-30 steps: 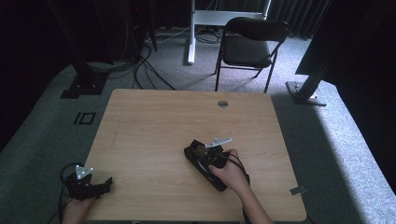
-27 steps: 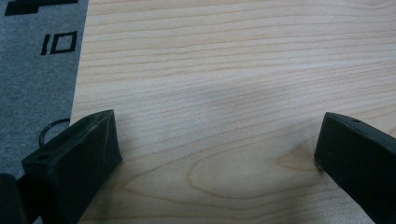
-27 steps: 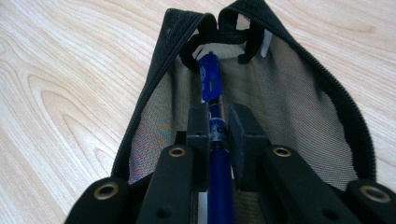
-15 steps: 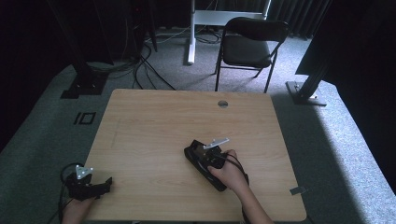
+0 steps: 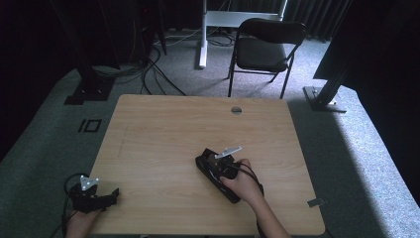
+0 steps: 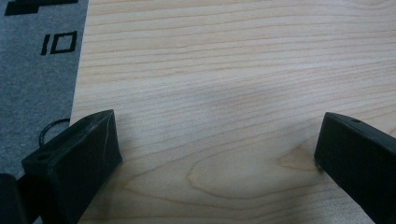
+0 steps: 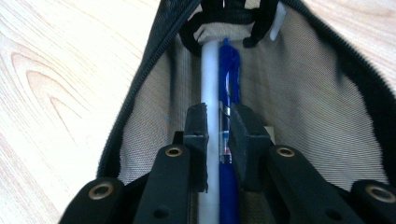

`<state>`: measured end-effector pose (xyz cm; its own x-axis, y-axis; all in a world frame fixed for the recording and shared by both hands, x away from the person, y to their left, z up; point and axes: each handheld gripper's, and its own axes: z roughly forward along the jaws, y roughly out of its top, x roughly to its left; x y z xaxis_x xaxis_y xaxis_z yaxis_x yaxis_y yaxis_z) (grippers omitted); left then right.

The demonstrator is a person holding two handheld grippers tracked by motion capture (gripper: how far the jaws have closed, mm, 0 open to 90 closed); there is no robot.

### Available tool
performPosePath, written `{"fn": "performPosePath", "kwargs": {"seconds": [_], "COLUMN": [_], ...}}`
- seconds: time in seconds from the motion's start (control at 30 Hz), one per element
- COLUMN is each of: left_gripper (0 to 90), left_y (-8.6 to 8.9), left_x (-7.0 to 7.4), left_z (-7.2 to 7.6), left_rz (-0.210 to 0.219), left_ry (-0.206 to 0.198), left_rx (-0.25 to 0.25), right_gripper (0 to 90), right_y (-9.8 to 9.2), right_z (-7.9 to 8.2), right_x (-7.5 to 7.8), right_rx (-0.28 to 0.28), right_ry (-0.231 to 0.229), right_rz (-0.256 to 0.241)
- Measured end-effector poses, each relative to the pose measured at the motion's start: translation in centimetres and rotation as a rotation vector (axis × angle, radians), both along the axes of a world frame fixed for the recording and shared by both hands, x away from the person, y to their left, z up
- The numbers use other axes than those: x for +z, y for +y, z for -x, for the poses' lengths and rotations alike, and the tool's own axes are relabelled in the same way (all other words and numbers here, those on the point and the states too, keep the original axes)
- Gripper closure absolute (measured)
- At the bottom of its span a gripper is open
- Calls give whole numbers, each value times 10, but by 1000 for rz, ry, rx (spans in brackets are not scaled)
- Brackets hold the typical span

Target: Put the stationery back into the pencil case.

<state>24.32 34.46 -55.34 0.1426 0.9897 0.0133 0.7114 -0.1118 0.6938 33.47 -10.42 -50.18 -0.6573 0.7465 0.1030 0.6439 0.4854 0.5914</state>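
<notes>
1. High view: the right gripper (image 5: 218, 166) sits a bit past the middle of the worktop (image 5: 163, 129), toward 4 o'clock, nose pointing at roughly 10 o'clock. It's buried in a black pencil case (image 5: 214, 173) that runs from 10 to 4 o'clock. The left gripper (image 5: 101, 198) is way off at the 7 o'clock corner, well apart from the case, so the right hand (image 5: 245, 183) is clearly the nearer one.

2. Left gripper view: jaws spread wide, nothing between them, just bare wood underneath. The floor's grey carpet (image 6: 37, 79) shows at 9 o'clock.

3. Right gripper view: this is the good one. Jaws are squeezed onto two pens lying side by side, a grey pen (image 7: 210, 93) and a blue pen (image 7: 229, 79), inside the open mesh-lined case. Both pens run straight toward 12 o'clock, lined up with the gripper's own axis and the case's length. My guess is any pull has to go back along that line to clear the zipper edge (image 7: 140, 84), otherwise the tips will probably snag on the mesh.
</notes>
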Motion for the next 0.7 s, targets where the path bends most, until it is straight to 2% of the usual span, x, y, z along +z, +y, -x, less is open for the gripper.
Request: {"fn": "performPosePath", "kwargs": {"seconds": [0.27,0.5,0.7], "left_gripper": [2,2,2], "left_y": [0,0,0], "left_x": [0,0,0], "left_z": [0,0,0], "left_rz": [0,0,0], "left_ry": [0,0,0], "left_rx": [0,0,0], "right_gripper": [758,725,709], "right_y": [-6,-12,-15], "right_z": [1,3,6], "right_x": [10,23,31], "right_rx": [-5,-12,-3], "right_ry": [-20,-67,-102], "right_rz": [-25,-70,-80]}}
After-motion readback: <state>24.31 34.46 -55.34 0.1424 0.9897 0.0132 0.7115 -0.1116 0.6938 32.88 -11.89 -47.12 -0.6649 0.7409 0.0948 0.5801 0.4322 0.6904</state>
